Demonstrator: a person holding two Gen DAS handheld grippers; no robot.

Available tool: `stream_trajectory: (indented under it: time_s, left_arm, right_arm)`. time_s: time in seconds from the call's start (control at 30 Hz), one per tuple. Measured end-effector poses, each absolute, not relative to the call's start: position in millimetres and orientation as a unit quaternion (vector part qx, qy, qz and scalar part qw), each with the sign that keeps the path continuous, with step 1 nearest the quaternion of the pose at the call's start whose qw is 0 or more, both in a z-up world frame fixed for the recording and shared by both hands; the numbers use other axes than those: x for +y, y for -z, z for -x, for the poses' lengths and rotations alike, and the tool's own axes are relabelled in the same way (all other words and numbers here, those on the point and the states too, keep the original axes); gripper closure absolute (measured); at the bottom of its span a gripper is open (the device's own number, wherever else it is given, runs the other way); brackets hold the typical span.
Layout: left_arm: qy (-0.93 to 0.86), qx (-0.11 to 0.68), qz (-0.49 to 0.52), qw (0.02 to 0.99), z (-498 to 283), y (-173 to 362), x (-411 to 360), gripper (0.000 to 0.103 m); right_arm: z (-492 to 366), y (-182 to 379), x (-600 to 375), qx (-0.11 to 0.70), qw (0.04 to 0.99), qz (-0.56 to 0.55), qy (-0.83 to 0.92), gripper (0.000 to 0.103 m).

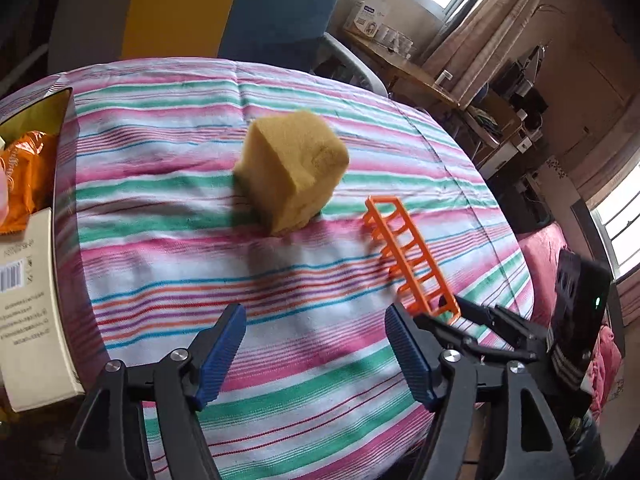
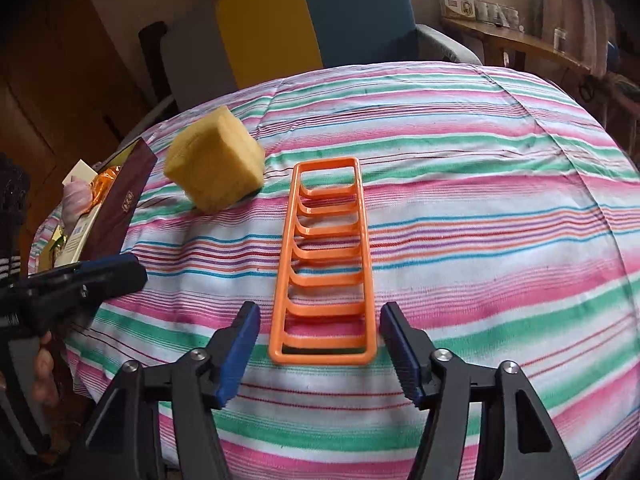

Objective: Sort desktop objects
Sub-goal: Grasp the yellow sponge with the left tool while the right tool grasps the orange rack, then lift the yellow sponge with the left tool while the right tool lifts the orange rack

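A yellow sponge block (image 1: pixel 292 170) rests tilted on one edge on the striped tablecloth (image 1: pixel 168 184); it also shows in the right wrist view (image 2: pixel 216 164). An orange ladder-shaped plastic rack (image 2: pixel 326 264) lies flat, its near end between the open jaws of my right gripper (image 2: pixel 318 350). In the left wrist view the rack (image 1: pixel 408 256) lies right of the sponge. My left gripper (image 1: pixel 316 352) is open and empty, short of the sponge. It shows at the left of the right wrist view (image 2: pixel 92 276).
An open cardboard box (image 1: pixel 36 288) at the table's left edge holds an orange packet (image 1: pixel 28 176) and other items; it also shows in the right wrist view (image 2: pixel 116 208). A yellow, blue and grey chair (image 2: pixel 304 20) stands behind the table. A shelf with boxes (image 1: pixel 372 20) is far right.
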State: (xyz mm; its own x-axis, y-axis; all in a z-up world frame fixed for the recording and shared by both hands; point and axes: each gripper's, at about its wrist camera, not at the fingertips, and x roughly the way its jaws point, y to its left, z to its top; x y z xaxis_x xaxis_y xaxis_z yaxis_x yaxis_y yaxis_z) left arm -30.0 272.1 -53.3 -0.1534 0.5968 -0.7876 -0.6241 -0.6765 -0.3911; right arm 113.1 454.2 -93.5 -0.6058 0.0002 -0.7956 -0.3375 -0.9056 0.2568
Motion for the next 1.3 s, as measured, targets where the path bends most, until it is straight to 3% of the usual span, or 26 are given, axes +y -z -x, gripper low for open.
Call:
stream_trajectory:
  time_s: [0.3, 0.6, 0.67, 0.97, 1.3]
  left_arm:
    - [-0.783, 0.016, 0.516, 0.348, 78, 21, 316, 0.025]
    - [-0.78, 0.047, 0.555, 0.284, 113, 47, 361, 0.025]
    - [-0.773, 0.056, 0.567, 0.281, 117, 58, 364, 0.033]
    - [-0.761, 0.062, 0.547, 0.345, 98, 66, 345, 0.042]
    - [-0.761, 0.066, 0.514, 0.391, 57, 60, 298, 0.047]
  right_arm:
    - [-134, 89, 466, 0.232, 0.118, 0.412, -0.873, 0.029]
    - [-136, 90, 481, 0.246, 0.121, 0.392, -0.878, 0.028]
    - [-136, 92, 486, 0.252, 0.123, 0.39, -0.877, 0.028]
    - [-126, 94, 496, 0.263, 0.138, 0.389, -0.872, 0.027]
    - [-90, 92, 471, 0.215, 0.113, 0.415, -0.877, 0.027]
